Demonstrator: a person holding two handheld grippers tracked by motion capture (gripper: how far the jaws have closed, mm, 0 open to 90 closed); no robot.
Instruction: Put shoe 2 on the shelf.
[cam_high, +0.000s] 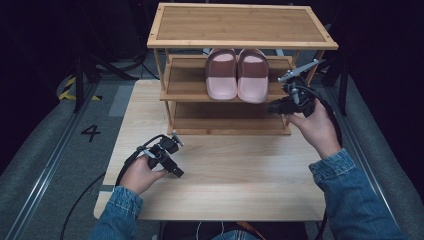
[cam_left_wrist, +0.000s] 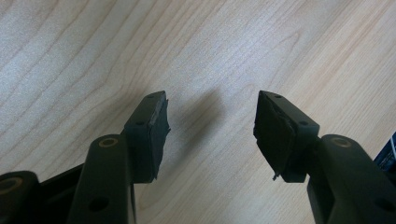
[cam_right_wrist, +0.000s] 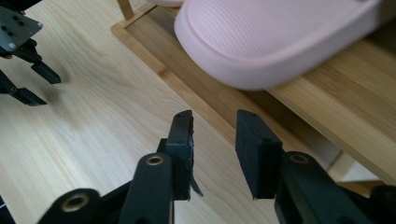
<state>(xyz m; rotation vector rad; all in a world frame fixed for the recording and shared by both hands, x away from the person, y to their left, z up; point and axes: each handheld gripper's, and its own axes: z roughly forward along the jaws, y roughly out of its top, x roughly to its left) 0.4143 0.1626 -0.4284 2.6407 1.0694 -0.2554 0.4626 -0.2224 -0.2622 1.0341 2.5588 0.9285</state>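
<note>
Item: 2 pink slippers (cam_high: 236, 74) on rack (cam_high: 178, 91) middle shelf. Right gripper (cam_right_wrist: 214, 140) jaws parted, empty, just beside right slipper (cam_right_wrist: 280, 37). Left gripper (cam_left_wrist: 210, 128) jaws wide, empty, over desk (cam_high: 240, 175). Step: placing appears finished; next, withdraw clear.

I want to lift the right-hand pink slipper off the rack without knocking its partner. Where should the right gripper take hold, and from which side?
Probably the toe end of the right pink slipper, approached from the front of the rack. That end overhangs the middle shelf's edge, so one pad could go under the sole and one on top. The left pink slipper sits close beside it, leaving little room to pinch the sides. The right gripper is open, nearby.
</note>
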